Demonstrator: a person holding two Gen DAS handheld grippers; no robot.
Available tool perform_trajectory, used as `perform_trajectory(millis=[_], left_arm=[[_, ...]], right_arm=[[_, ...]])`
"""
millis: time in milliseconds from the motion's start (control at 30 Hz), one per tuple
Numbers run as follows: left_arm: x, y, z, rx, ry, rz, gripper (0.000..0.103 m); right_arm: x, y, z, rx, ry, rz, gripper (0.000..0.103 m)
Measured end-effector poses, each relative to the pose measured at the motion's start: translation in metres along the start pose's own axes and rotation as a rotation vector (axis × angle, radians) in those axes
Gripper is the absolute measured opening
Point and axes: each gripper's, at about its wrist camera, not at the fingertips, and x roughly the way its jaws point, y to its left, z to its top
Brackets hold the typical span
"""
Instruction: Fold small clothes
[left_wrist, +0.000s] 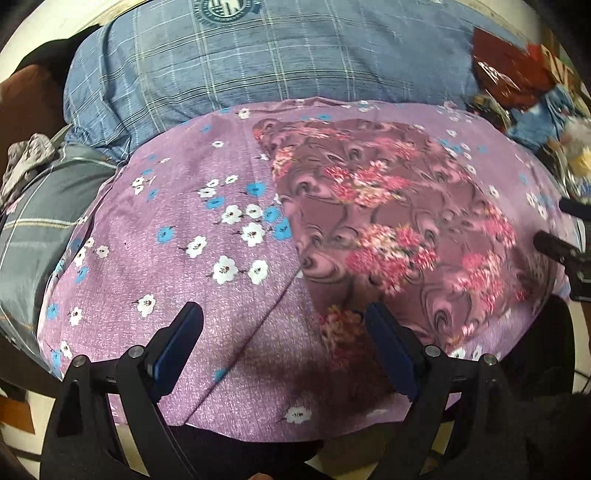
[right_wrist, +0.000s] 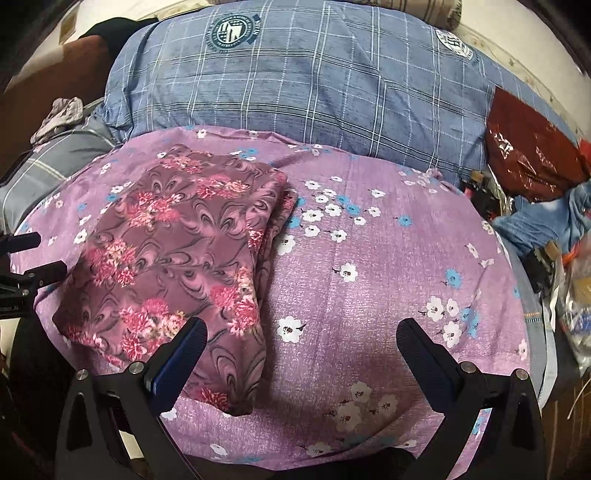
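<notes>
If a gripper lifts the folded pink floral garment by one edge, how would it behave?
The folded floral garment looks thin and layered, so it would probably droop and unfold. Its sheen hints it may slide on the purple sheet.

A purple sheet printed with white and blue blossoms covers the surface. Behind it, at twelve o'clock, lies a blue checked pillow bearing a round crest; at two o'clock sits a dark red plastic bag beside blue denim.

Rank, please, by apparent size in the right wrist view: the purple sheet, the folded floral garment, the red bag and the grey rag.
1. purple sheet
2. folded floral garment
3. red bag
4. grey rag

The bag and rag lie farther off, so their true sizes are unsure.
</notes>
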Motion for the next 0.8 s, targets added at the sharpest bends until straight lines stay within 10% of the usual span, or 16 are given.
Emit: perform_trajectory(millis=[800], left_arm=[[-0.009, -0.022, -0.005, 0.087, 0.035, -0.056, 0.090]], right_arm=[[-0.006, 0.008, 0.000, -0.065, 0.025, -0.047, 0.103]])
